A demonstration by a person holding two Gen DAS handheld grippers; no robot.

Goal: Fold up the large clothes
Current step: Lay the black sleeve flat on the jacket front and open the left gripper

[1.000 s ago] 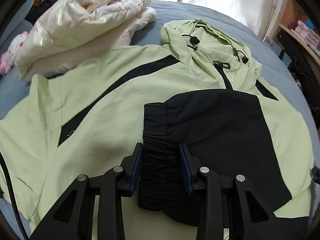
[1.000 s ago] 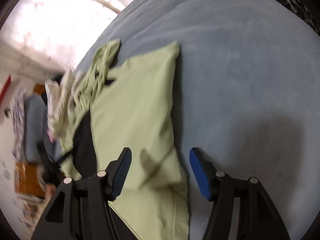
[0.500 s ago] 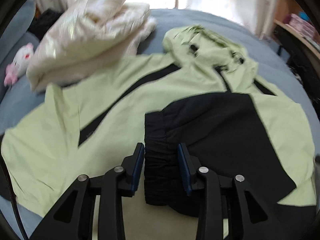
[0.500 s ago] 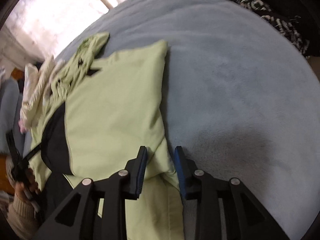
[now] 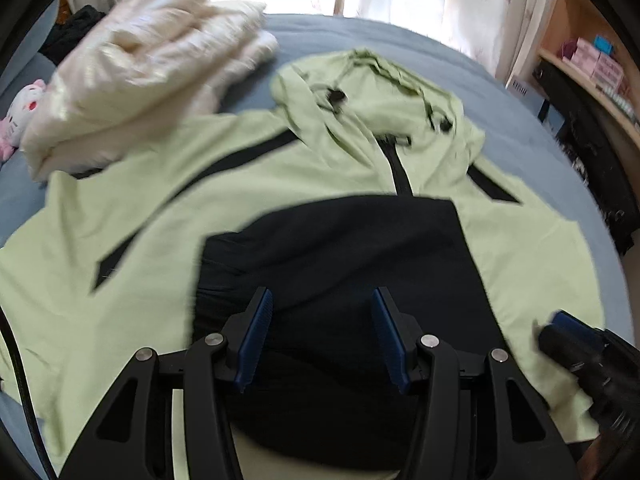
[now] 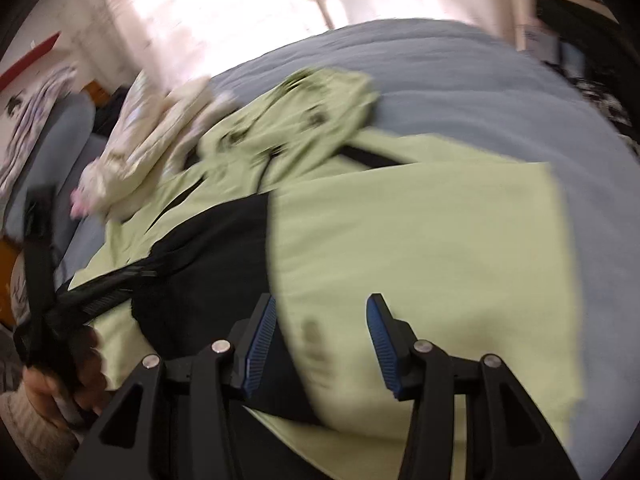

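A light green hooded jacket [image 5: 152,216] with black panels lies spread on the blue bed, hood at the far end. Its black sleeve [image 5: 340,248] is folded across the middle. My left gripper [image 5: 322,336] is open and empty just above that black sleeve. In the right wrist view the jacket's other green sleeve [image 6: 432,240] lies folded over the body beside the black one. My right gripper [image 6: 320,340] is open and empty over it. The right gripper also shows at the left wrist view's lower right [image 5: 576,344].
A cream puffy jacket [image 5: 136,76] is piled on the bed [image 5: 500,92] at the far left, touching the green jacket's shoulder. A pink and white plush toy [image 5: 20,112] lies left of it. Shelves with boxes [image 5: 592,64] stand at the right.
My left gripper let go of the black sleeve cuff and opened. My right gripper carried the green sleeve over the jacket body, released it and opened.
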